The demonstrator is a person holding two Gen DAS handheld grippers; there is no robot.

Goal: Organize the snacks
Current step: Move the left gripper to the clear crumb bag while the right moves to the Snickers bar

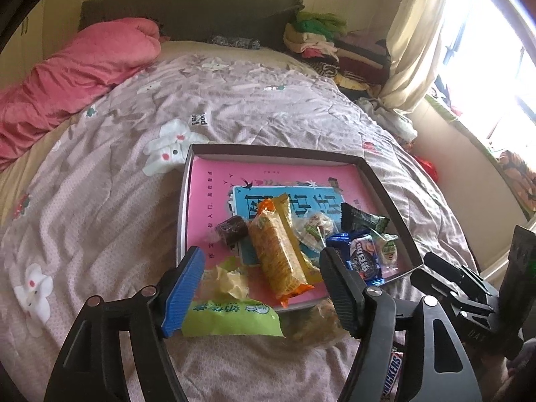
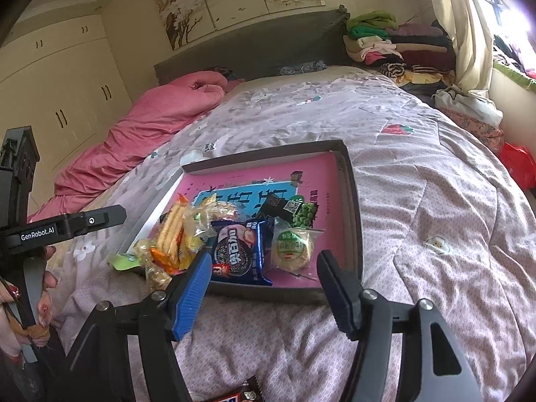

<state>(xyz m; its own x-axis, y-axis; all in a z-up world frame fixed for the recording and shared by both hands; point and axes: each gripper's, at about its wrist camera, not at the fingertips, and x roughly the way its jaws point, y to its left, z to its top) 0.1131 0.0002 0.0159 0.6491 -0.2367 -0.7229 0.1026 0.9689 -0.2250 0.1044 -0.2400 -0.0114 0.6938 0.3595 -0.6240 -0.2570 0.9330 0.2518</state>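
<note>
The left gripper (image 1: 264, 288) and right gripper (image 2: 264, 291) both tilt downward with jaws apart and nothing clamped, while a hand (image 2: 20, 311) at nine o'clock grips the left handle.

A: Light source?
B: Daylight from the blown-out bright window (image 1: 495, 77) at right; cream curtain (image 1: 412, 43) glows.
A: Quality?
B: Strong fisheye bending, dark vignetted corners, soft detail, gentle shadows across the bed's wrinkled pale-pink quilt (image 2: 435, 207).

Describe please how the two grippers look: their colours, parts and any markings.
Each gripper is black, with one blue ribbed pad and one black ribbed pad: left gripper, right gripper. Silver round bolts sit at the finger joints. The left gripper's body reads "GenRobot.AI" in white. The hand wears red nail polish.
</note>
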